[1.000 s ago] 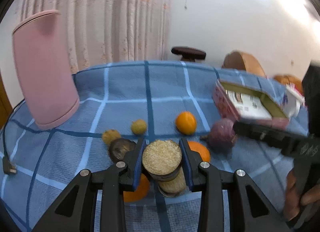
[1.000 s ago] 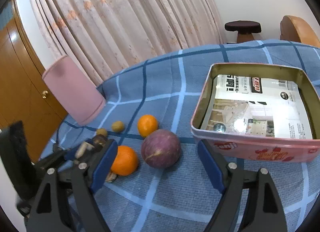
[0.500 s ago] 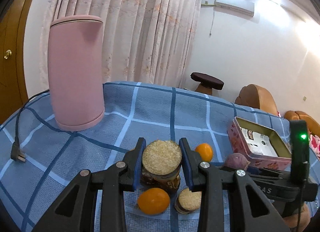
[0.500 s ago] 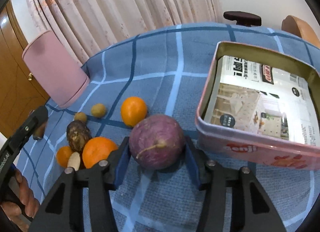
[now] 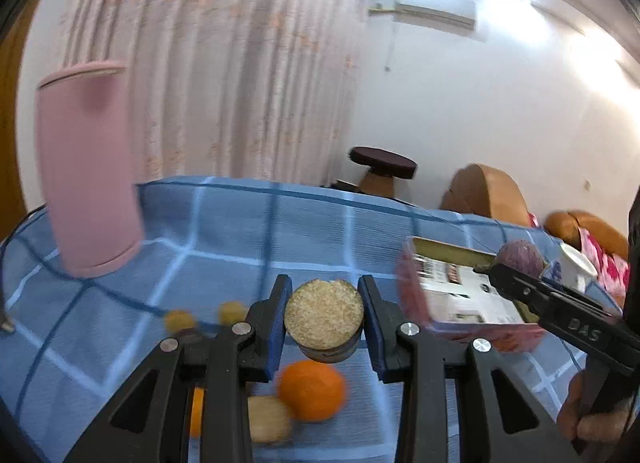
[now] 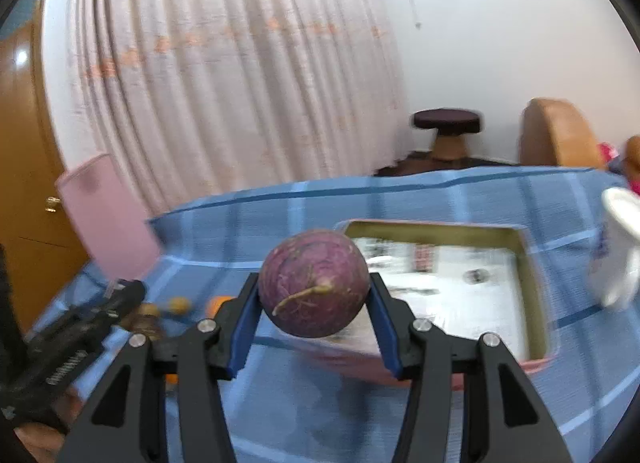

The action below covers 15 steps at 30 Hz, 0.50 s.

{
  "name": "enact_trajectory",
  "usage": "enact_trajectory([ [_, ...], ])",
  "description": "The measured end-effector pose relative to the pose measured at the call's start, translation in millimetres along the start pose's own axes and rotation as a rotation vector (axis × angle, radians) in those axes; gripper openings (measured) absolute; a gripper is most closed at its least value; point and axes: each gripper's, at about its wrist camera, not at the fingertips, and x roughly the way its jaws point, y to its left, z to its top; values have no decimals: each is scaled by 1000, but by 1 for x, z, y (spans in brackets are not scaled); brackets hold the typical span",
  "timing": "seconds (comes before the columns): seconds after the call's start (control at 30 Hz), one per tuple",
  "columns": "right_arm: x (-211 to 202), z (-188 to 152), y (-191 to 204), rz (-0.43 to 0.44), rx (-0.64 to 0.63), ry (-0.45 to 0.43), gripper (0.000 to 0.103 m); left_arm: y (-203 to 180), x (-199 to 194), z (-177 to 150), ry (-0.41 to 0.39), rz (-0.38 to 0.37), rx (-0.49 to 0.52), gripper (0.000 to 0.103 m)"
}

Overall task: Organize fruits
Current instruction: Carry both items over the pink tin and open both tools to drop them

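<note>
Kettle: I see the pink kettle (image 5: 90,167) standing at the far left of the blue checked tablecloth (image 5: 248,231), untouched.
Loose fruit: an orange (image 5: 312,390) and a few small yellowish fruits (image 5: 230,312) lie on the cloth below my left tool; they are blurred.
Left gripper (image 5: 323,321): clenched on a cut half-fruit (image 5: 324,319), pale flat face toward the camera, as it was a second ago, now carried clear above the cloth.
Right gripper (image 6: 314,305): a second ago it stood wide around the purple fruit (image 6: 314,283); it has since closed on it and lifted it off the cloth.
Tin (image 6: 532,287): open, just beyond the purple fruit, holding only printed paper.
Meaning: I judge both pieces are on their way to the tin; nothing is sorted into it yet.
</note>
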Motion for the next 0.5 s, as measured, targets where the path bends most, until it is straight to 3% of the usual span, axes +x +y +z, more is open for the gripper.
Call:
enact_trajectory([
  [0.23, -1, 0, -69, -112, 49, 37, 54, -71, 27, 10, 6, -104, 97, 36],
  [0.5, 2, -3, -102, -134, 56, 93, 54, -116, 68, 7, 88, -143, 141, 36],
])
